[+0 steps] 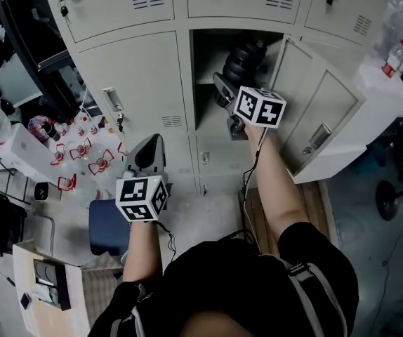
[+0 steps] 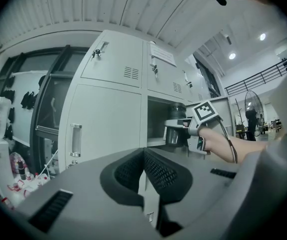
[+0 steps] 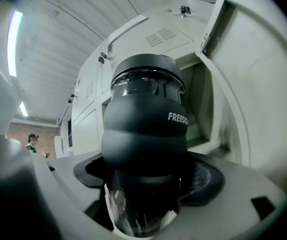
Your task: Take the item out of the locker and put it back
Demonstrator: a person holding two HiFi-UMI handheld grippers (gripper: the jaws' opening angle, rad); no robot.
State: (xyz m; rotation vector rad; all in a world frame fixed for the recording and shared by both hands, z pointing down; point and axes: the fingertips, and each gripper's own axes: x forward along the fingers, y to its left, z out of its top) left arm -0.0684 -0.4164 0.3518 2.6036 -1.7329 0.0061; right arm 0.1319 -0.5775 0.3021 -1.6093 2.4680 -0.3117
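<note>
Pinching a clear plastic bottle with a black rubbery sleeve (image 3: pixel 143 129) in the right claw (image 3: pixel 148 179) at the open grey metal locker's (image 1: pixel 315 104) mouth, likely rigid, light, slick where bare, best gripped by the sleeve; holding the left claw (image 2: pixel 144 164) pressed together, empty.

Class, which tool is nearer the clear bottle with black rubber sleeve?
Right. The right tool grips the bottle at the open locker; the left tool hangs apart to its left.
</note>
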